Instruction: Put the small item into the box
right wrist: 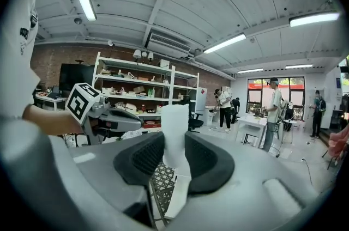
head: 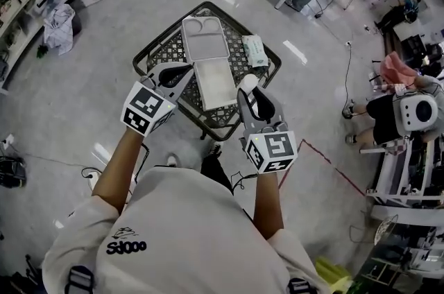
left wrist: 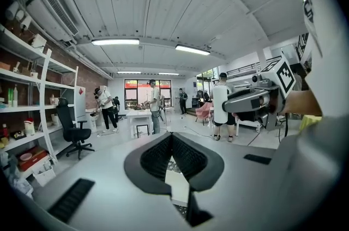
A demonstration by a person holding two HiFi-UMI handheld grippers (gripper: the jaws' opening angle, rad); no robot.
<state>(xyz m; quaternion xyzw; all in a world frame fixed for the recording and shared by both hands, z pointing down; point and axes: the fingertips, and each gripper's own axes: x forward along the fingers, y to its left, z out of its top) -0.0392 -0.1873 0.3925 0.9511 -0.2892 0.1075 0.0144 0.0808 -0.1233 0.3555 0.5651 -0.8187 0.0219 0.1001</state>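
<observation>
Tool on right, snug around white item

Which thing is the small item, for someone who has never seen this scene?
Start at the black lattice table mid-floor, carrying an open white box. Above its right side, the right gripper is shut on the small white item, the only thing held off the table.

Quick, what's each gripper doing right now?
Left gripper: closed, nothing between its jaws.
Right gripper: closed on a small white cylindrical item.
</observation>
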